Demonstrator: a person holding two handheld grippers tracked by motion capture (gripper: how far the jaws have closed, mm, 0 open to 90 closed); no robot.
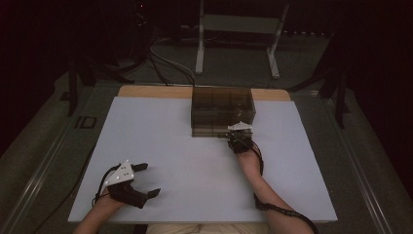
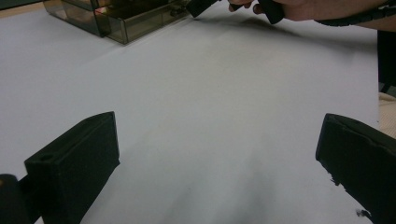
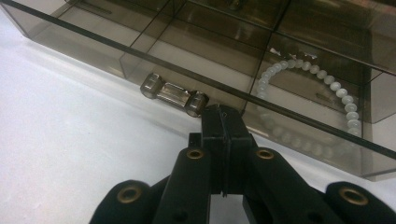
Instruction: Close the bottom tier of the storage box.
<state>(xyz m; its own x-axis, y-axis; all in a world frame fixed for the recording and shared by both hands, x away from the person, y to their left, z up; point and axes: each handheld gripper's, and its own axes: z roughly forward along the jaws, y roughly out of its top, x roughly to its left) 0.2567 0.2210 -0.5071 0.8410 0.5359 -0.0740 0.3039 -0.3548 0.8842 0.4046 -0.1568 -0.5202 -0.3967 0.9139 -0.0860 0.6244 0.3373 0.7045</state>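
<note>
At the near edge of the white table, the left gripper rests low by the person's left hand, its jaws spread wide with nothing between them — in the left gripper view the two black jaws stand far apart over bare table surface. Farther out, past the middle of the table, the right gripper is held by the right hand with the forearm stretched forward from the bottom edge, a coiled cable trailing back along it. Its jaws are pressed flat together, pad against pad, with nothing visibly caught between them; in the right gripper view the closed tips sit just beside the right end of the small clear handle on the front of the drawer, but whether they touch it cannot be told. The drawer belongs to a smoky, see-through box that stands at the far middle of the table, its front facing the person. Through the tinted walls the inside shows as split into compartments — in the one to the right of the handle lies a white bead bracelet, curled in an arc. Behind the table, on the dark floor, are cables and a pale metal stand.
</note>
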